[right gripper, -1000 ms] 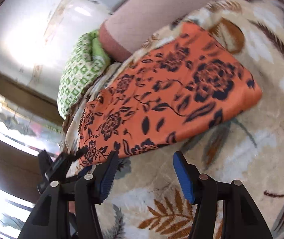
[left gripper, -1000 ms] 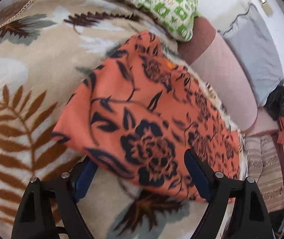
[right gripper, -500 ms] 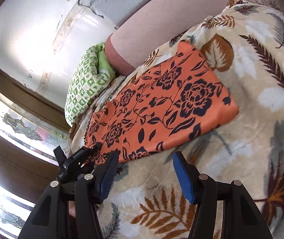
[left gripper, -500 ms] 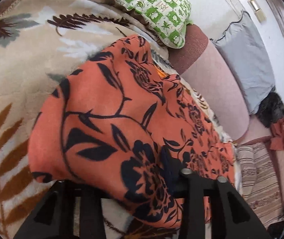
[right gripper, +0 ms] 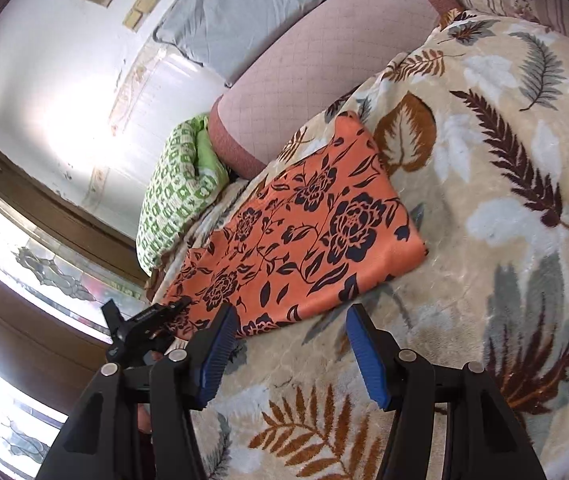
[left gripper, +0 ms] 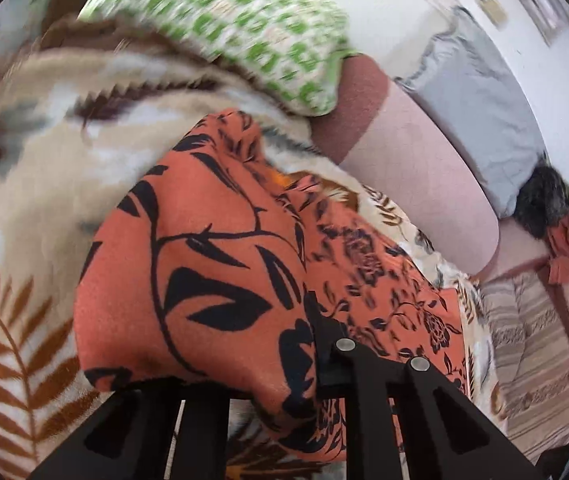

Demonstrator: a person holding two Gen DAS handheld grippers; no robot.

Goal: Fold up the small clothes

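1. Orange floral garment [right gripper: 304, 236], one piece, lies flat on the leaf-print blanket [right gripper: 496, 208] near the pink bolster [right gripper: 324, 68]; its near-left corner bunches up at the left gripper [left gripper: 284, 384].
2. Left gripper's jaws are closing with cloth between them; its blue pads are hidden under the raised fold, and the left wrist view is blurred.
3. Right gripper [right gripper: 290, 356] hovers over bare blanket beside the garment's edge, jaws apart, nothing between them.
4. One green checked pillow [right gripper: 172, 200] and one grey pillow [right gripper: 244, 12] lie beyond, partly cut off.
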